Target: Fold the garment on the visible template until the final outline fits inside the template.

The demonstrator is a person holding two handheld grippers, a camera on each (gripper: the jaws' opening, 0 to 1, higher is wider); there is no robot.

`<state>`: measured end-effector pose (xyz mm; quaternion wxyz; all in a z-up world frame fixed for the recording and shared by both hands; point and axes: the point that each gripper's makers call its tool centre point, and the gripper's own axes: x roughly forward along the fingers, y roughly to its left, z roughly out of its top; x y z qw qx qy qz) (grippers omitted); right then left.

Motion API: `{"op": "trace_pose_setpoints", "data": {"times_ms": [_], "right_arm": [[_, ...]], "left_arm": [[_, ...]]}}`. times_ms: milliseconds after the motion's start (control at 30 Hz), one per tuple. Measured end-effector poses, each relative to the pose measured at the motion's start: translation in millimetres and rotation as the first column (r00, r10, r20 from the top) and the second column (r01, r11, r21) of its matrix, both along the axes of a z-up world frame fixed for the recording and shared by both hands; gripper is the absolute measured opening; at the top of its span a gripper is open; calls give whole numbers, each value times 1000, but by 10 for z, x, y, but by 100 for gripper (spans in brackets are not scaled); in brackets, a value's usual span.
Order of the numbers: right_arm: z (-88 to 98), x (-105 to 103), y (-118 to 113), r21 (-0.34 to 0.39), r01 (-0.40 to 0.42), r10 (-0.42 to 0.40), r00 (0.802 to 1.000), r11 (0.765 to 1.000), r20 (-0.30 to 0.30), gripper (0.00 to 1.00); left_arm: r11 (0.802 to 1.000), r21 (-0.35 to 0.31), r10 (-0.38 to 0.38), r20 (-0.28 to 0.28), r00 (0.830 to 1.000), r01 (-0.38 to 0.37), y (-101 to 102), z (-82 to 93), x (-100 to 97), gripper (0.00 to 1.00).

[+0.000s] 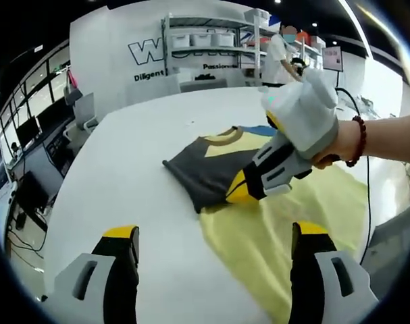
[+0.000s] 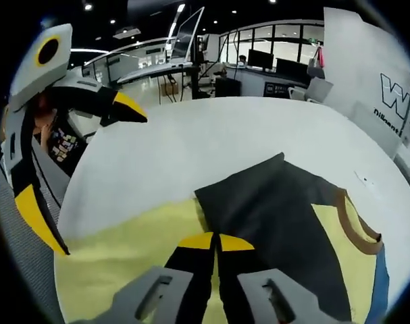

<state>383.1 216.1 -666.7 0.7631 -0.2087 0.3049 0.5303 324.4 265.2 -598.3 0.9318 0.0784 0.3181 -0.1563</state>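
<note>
Garment of dark grey and yellow fabric with a tan collar (image 1: 211, 169) lies on the broad white table (image 1: 137, 196), partly over the pale yellow sheet template (image 1: 306, 209) spread flat beside it. In the right gripper view the same garment (image 2: 286, 216) lies just ahead of the jaws, its dark folded panel over the yellow part. Right gripper (image 1: 240, 190), held by a hand (image 1: 340, 145) with a red bead bracelet (image 1: 359, 140), is clenched on the garment's edge where it meets the template. Left gripper (image 1: 215, 243) hangs released above the table, jaws wide apart and holding nothing.
</note>
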Motion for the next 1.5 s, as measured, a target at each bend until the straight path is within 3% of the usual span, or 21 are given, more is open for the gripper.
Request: {"op": "trace_pose_setpoints", "data": {"times_ms": [133, 233, 333, 433, 667, 933, 1033, 1200, 1433, 1500], "right_arm": [[-37, -19, 50, 51, 56, -53, 998, 997, -43, 1], [7, -20, 57, 119, 137, -126, 988, 983, -94, 10], [63, -11, -21, 116, 148, -141, 988, 982, -69, 17], [196, 56, -102, 161, 197, -190, 980, 967, -58, 27], [494, 172, -421, 225, 290, -294, 956, 930, -18, 39], [683, 124, -983, 254, 445, -454, 891, 858, -28, 51], [767, 99, -1196, 294, 519, -530, 846, 802, -47, 56], [803, 33, -1412, 296, 548, -564, 825, 782, -38, 57], [856, 3, -1885, 303, 610, -635, 772, 732, -23, 58], [854, 12, -2040, 313, 635, -661, 749, 706, -26, 59]], "left_arm": [[1000, 5, 1, 3, 1000, -1, 20, 20, -7, 97], [1000, 7, 7, 5, 1000, -7, 41, 33, -14, 97], [1000, 4, 2, 23, 1000, -2, 38, 92, -11, 99], [1000, -10, -24, 64, 998, 24, -23, 191, 5, 99], [997, -71, -20, 91, 996, 26, -122, 335, 8, 99], [989, -134, -39, 140, 989, 58, -256, 504, -22, 99], [988, -137, -55, 151, 987, 76, -296, 539, -36, 99], [988, -135, -54, 170, 984, 78, -317, 606, -36, 99], [987, -135, -67, 181, 981, 92, -360, 667, -61, 99], [986, -136, -72, 187, 980, 99, -371, 686, -79, 99]]}}
